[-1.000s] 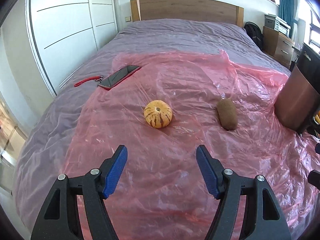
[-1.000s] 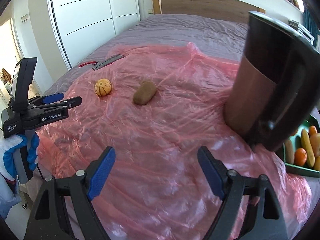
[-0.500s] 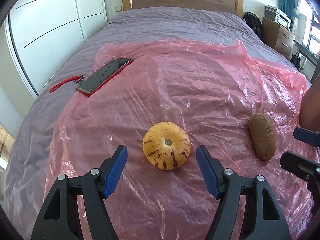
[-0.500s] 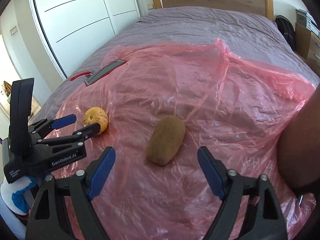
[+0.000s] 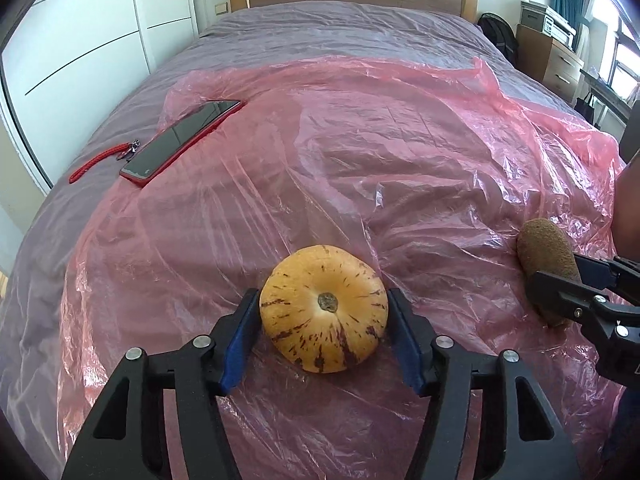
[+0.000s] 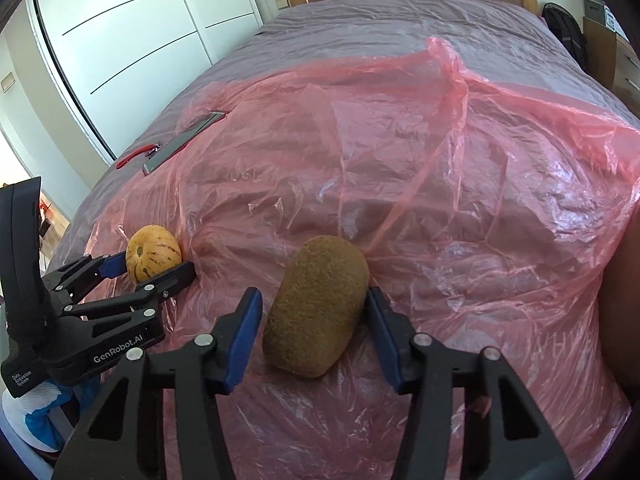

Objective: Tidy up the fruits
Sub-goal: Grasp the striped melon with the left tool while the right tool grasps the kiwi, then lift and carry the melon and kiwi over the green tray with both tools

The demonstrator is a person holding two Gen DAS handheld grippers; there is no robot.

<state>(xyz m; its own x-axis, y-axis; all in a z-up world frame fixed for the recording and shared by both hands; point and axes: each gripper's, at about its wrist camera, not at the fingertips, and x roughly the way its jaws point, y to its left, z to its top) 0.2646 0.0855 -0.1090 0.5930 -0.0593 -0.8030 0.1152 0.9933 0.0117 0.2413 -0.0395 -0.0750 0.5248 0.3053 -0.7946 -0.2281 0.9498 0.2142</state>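
The left claw point(image 5: 323, 320) is set around a round yellow melon with dark streaks point(image 5: 324, 308); its blue pads point(image 5: 240, 340) stand at either flank of the fruit, just beside or touching the skin, and whether they press on it cannot be told. The melon rests on the pink plastic sheet point(image 5: 380, 168), stem scar turned toward the camera.

The right claw point(image 6: 314, 322) is placed likewise around a brown fuzzy kiwi point(image 6: 316, 306), which lies lengthwise between the blue pads point(image 6: 244, 332). A narrow gap is seen at the left pad; at the right pad contact cannot be judged. The kiwi lies on the same sheet.

In the right wrist view the left claw point(image 6: 156, 264) is seen at the left with the melon point(image 6: 153, 254) between its fingers; in the left wrist view the right claw point(image 5: 576, 280) is seen at the right edge by the kiwi point(image 5: 546, 264).

Farther out, the sheet is spread over a bed with a purple cover point(image 5: 340, 28). A phone in a red case point(image 5: 182, 138) lies at the sheet's far left edge, with a red strap point(image 5: 96, 162) beside it.
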